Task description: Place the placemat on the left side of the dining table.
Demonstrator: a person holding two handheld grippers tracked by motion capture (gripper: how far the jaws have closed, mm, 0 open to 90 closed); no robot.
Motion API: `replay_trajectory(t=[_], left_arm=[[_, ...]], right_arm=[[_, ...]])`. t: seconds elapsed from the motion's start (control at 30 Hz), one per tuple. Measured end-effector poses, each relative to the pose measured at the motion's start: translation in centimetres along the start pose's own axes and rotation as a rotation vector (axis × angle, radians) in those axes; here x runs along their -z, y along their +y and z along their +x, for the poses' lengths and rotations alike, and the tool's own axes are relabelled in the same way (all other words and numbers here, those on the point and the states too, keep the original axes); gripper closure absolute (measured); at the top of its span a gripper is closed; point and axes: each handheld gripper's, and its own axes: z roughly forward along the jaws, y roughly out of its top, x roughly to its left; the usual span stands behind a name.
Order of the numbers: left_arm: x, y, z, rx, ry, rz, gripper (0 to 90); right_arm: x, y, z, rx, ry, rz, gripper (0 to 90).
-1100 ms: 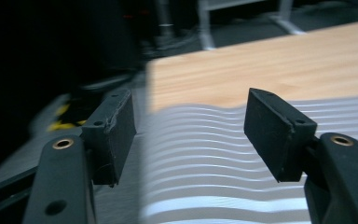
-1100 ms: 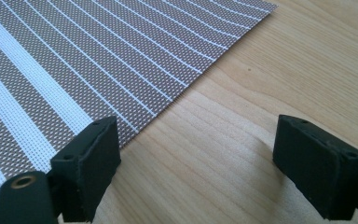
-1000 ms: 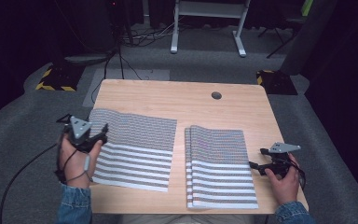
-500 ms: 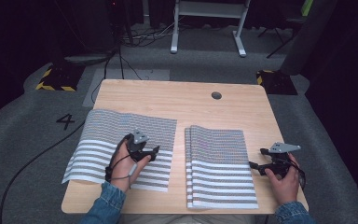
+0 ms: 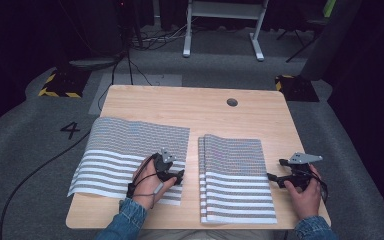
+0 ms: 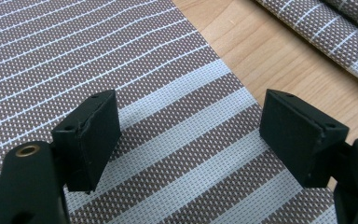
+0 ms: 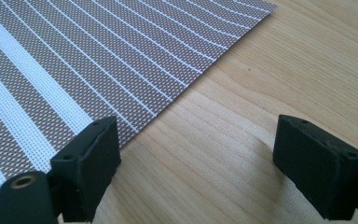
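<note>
Two striped mats lie on a wooden table [image 5: 145,100]. Left mat [image 5: 125,150] lies flat by the left edge, its near left corner just over that edge. Folded mat [image 5: 235,175] lies right of centre, layered edges toward the left mat, its near end close to the table's near edge. A strip of bare wood runs between the two.

Left gripper [image 5: 177,176] sits over the left mat's near right corner, hand [image 5: 147,182] behind it. In the left gripper view its jaws stand wide apart, nothing between them, the mat's broad white and brown bands below; the mat's right edge runs under the right jaw, bare wood beyond, then the folded mat [image 6: 335,32] at the top right.

Right gripper [image 5: 272,179] is just beside the folded mat's right edge, near the table's right edge, held by the right hand [image 5: 305,192]. In the right gripper view its jaws are also wide and empty; the left jaw is over the mat's edge [image 7: 74,60], the right jaw over bare wood.

A round hole [image 5: 232,102] shows toward the far right corner.
</note>
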Motion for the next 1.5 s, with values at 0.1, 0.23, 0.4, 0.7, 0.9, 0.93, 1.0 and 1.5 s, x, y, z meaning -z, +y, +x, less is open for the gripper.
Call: replay_trajectory(t=[0.1,0.23,0.4,0.7,0.9,0.93,1.0,1.5], left_arm=[[0.0,0.0,-0.1,-0.002,0.011,-0.002,21.6],[-0.1,0.1,0.0,-0.003,0.009,-0.006,23.6],[0.0,0.2,1.1,-0.058,-0.011,-0.043,50.6],[0.3,0.3,2.0,-0.067,0.000,-0.059,86.2],[2.6,1.0,2.5,-0.081,-0.029,-0.166,87.2],[3.1,1.1,2.5,-0.090,-0.046,-0.184,87.2],[4.5,1.4,2.1,-0.115,-0.057,-0.215,87.2],[10.7,-0.7,-2.6,-0.384,-0.260,-0.276,87.3]], right_arm=[[0.0,0.0,0.0,-0.005,-0.001,-0.002,15.0],[0.0,0.0,0.0,-0.003,-0.002,-0.002,15.0],[0.0,0.0,0.0,-0.002,-0.003,-0.001,15.0],[0.0,0.0,0.0,-0.002,-0.002,-0.001,15.0],[0.0,0.0,0.0,-0.002,-0.002,-0.001,15.0],[0.0,0.0,0.0,-0.002,-0.002,-0.001,15.0],[0.0,0.0,0.0,-0.002,-0.002,-0.001,15.0],[0.0,0.0,0.1,-0.008,-0.003,-0.003,15.0]])
